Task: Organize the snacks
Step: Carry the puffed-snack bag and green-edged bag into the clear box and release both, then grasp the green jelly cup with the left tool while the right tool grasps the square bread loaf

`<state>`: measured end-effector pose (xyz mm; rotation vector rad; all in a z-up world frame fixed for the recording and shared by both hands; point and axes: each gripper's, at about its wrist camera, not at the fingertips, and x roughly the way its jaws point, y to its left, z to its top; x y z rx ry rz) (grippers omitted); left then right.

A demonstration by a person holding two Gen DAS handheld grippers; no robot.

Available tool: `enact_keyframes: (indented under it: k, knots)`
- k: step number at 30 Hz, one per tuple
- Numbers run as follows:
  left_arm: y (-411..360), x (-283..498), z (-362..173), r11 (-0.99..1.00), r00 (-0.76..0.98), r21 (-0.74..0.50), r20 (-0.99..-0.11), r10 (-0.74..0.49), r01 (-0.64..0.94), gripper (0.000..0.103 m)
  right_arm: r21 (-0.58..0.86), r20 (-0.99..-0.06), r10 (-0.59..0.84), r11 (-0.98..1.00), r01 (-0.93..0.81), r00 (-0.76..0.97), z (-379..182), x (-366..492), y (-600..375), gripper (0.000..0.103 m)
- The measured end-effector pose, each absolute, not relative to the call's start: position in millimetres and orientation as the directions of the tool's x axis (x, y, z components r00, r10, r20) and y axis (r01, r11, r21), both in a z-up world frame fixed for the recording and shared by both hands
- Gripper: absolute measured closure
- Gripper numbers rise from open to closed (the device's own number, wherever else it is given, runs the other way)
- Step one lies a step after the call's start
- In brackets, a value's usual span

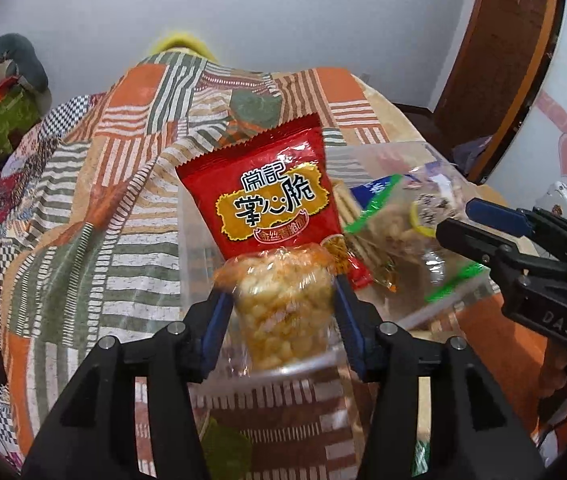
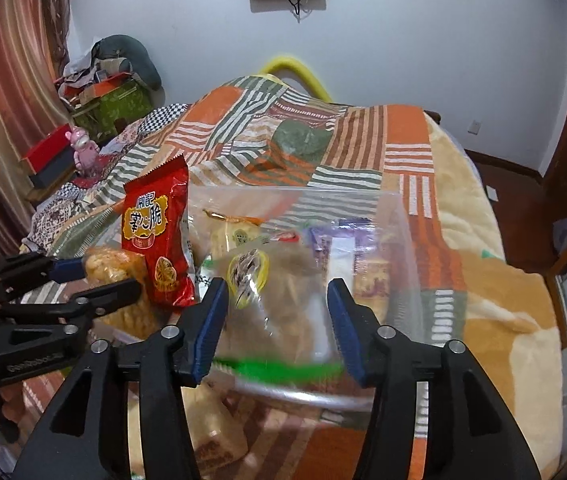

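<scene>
Two blue-padded fingers of the left gripper (image 1: pixel 283 312) are clamped on a clear packet of yellow puffed corn snacks (image 1: pixel 283 300), held over the near rim of the clear plastic storage box (image 2: pixel 399 216) on the patchwork quilt (image 1: pixel 103 200), right beside an upright red foil snack bag (image 1: pixel 271 196). The right gripper (image 2: pixel 277 320) hovers with fingers apart around a clear green-edged snack bag (image 2: pixel 275 300), seemingly not yet squeezing. Lowering the corn packet into the free gap before releasing should keep the red bag standing.

One clear bin (image 2: pixel 399 216), one red snack packet (image 1: pixel 267 196), one puffed-corn bag (image 1: pixel 283 304), two grippers (blue-padded).
</scene>
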<state>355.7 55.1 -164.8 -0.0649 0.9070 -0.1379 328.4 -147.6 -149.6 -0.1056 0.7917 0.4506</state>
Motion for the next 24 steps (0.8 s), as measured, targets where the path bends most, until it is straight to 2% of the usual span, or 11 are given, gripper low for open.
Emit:
enact_keyframes:
  k: [9, 13, 14, 22, 24]
  knots:
    - [67, 311, -134, 0.992, 0.672, -0.098, -0.729, -0.129, 0.083, 0.041, 0.085, -0.671, 0.379, 0.893, -0.441, 0.638, -130, 300, -158, 0.036]
    - [81, 295, -131, 0.994, 0.678, -0.098, -0.726, -0.111, 0.057, 0.039, 0.096, -0.655, 0.402, 0.884, -0.458, 0.64, -127, 285, -159, 0.023]
    - [85, 292, -132, 0.994, 0.676, -0.099, -0.729, -0.107, 0.05, 0.038, 0.096, -0.653, 0.404, 0.883, -0.46, 0.64, -127, 282, -158, 0.019]
    - [114, 268, -164, 0.994, 0.631, -0.113, -0.772, -0.08, -0.012, 0.036, 0.094, -0.674, 0.394, 0.885, -0.457, 0.625, -146, 265, -145, 0.002]
    - [118, 266, -176, 0.993, 0.611, -0.118, -0.788, -0.08, -0.022, 0.036, 0.092, -0.695, 0.386, 0.885, -0.457, 0.606, -157, 264, -139, 0.001]
